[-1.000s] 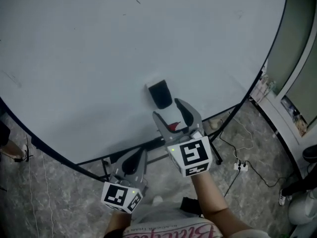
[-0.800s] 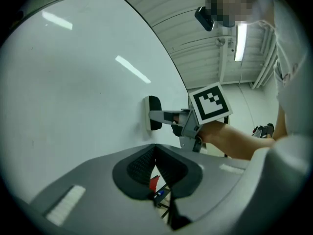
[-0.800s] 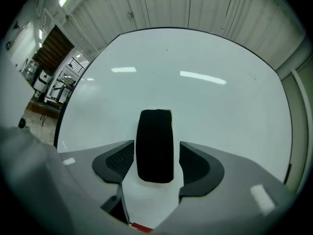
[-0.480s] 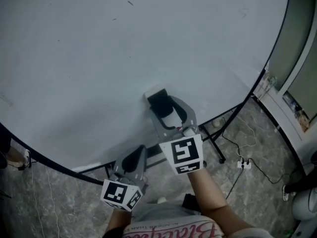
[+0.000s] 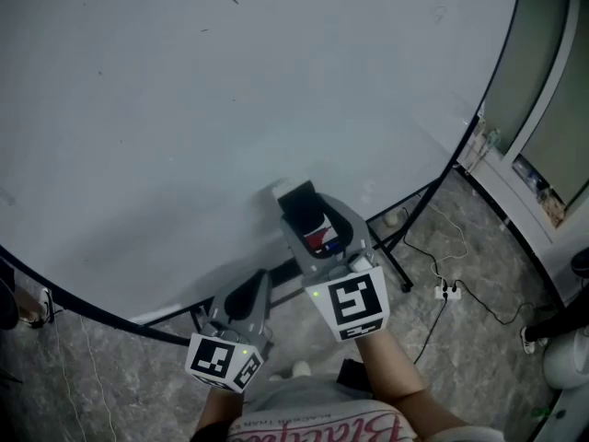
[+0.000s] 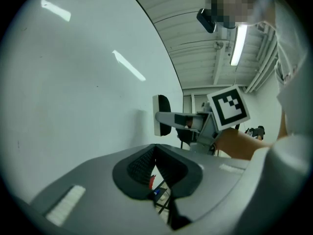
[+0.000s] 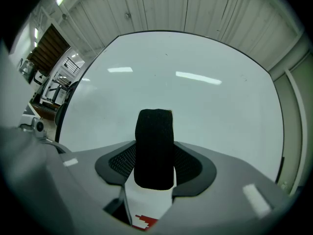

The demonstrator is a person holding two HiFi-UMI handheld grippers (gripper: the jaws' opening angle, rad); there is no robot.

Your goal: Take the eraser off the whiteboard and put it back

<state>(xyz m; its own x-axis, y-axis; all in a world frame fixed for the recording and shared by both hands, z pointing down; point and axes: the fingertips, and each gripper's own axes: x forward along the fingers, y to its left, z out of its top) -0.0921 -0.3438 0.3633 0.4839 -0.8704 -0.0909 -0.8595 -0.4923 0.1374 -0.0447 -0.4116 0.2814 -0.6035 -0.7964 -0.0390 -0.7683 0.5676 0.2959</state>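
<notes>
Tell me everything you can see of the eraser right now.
The eraser is a rounded oblong block, black with a finely ribbed, cloth-like face, on a flat white base. The base sits flush against the whiteboard, near its bottom edge, long side upright. The right gripper straddles it; its jaws have just been closing, and the pads press on both long sides. Nothing else touches it.

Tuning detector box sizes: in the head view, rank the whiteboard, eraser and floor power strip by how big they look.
1. whiteboard, fills most of the frame
2. eraser
3. power strip, smallest, but farther from the camera, so only in appearance
</notes>
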